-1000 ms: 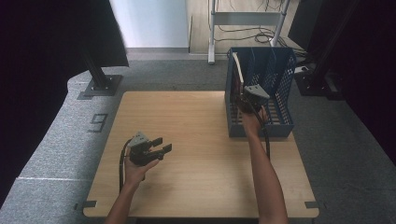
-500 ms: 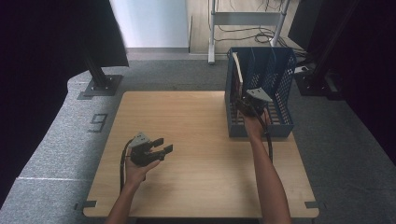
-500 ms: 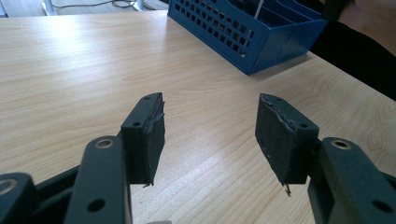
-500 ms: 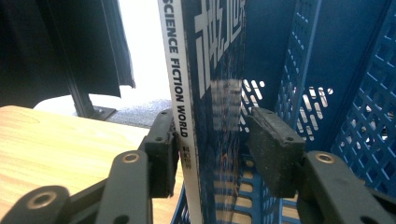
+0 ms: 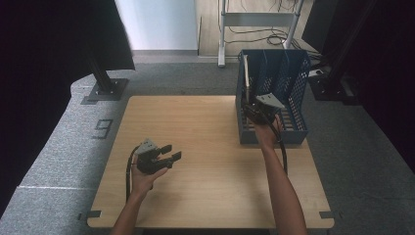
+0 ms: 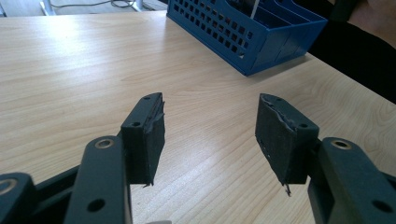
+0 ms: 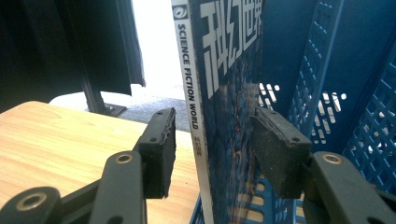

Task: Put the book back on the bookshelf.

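A magazine (image 7: 229, 93) stood upright in the blue rack (image 5: 293, 93) at the bench's (image 5: 205, 127) far right. The right gripper (image 7: 212, 149) had just been opening, its fingers (image 7: 159, 149) spread off the magazine between them: a release, judged. Next, a clean withdrawal seemed needed. The left gripper (image 5: 169, 152) rested spread, empty. Grey carpet and dark curtains were seen around.

Tabletop (image 5: 205, 127): pale wood, matt, visible grain, smooth. File rack (image 5: 288, 78) at the far right edge: blue plastic, perforated walls, slight sheen. Magazine (image 7: 224, 93) in the rack: paper, glossy printed cover. Jaw pads of both grippers: black, matt, rough, frayed at edges. Floor (image 5: 58, 156): grey carpet, coarse.
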Demonstrator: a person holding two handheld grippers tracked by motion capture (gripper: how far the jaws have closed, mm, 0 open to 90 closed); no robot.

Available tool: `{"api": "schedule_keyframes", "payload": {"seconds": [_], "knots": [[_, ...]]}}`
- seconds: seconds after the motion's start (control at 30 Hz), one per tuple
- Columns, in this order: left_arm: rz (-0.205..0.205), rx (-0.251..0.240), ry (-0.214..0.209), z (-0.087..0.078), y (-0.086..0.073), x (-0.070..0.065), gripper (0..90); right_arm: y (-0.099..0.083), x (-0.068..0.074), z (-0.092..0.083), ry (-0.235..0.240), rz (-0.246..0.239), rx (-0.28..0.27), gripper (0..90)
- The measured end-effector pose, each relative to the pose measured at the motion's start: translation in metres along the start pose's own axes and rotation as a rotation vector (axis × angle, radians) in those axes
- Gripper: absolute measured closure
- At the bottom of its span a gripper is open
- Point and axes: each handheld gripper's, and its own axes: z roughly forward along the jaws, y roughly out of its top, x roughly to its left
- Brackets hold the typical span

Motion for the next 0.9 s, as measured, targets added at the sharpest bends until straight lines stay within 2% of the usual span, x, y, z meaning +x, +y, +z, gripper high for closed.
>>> {"api": "schedule_keyframes", "payload": {"seconds": [0.1, 0.6, 0.9], "knots": [[-0.003, 0.000, -0.002, 0.000, 0.000, 0.000, 42.7, -0.001, 0.002, -0.002, -0.002, -0.001, -0.021, 49.6], [-0.010, 0.006, 0.012, 0.001, -0.002, 0.005, 42.8, -0.011, 0.003, 0.003, 0.012, 0.007, -0.005, 47.7], [-0.009, 0.006, 0.015, -0.002, -0.004, 0.004, 42.8, -0.009, 0.007, -0.005, 0.037, 0.015, -0.011, 47.6]]}}
